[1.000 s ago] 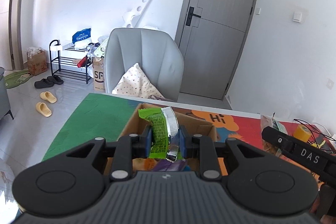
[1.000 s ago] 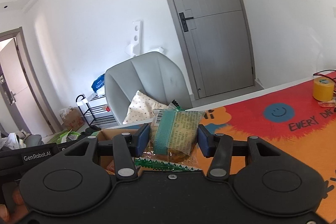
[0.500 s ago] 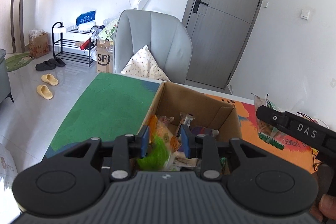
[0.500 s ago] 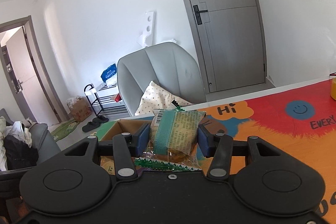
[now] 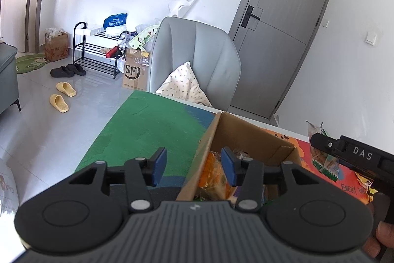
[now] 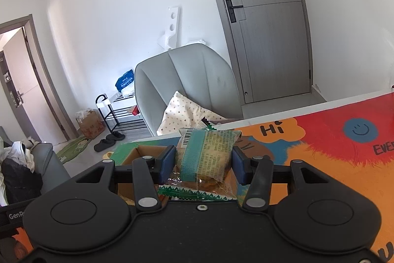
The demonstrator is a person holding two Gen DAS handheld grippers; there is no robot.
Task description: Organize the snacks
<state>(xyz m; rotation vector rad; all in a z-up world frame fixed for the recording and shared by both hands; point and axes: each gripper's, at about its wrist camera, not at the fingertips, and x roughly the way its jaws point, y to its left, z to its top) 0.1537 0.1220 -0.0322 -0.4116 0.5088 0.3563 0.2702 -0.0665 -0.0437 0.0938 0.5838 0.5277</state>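
The left hand-held gripper (image 5: 192,169) has just been opening, and nothing is between its blue pads now; its jaws straddle the near wall of the cardboard box (image 5: 248,133), with the orange snack packets (image 5: 214,176) lying inside by the right pad. The right hand-held gripper (image 6: 204,164) is clamped on a clear-wrapped pastry with a teal band (image 6: 206,155), held upright, while the box (image 6: 144,152) sits at about ten o'clock from it on the tabletop (image 6: 332,164).

The step in hand looks like the right side's drop into the box. To do it well, carry the pastry over the box's opening, clear of the near wall and of the left hand-held gripper, lower it, then part the pads so it settles flat on the packets.

Readable writing: "DAS" on the right hand-held gripper's body (image 5: 362,154), "SF" on a carton (image 5: 133,70) by the chair, "Hi" (image 6: 272,128) on the mat, and "GenR…" at eight o'clock in the right view. The pastry's small print is too fine to read.
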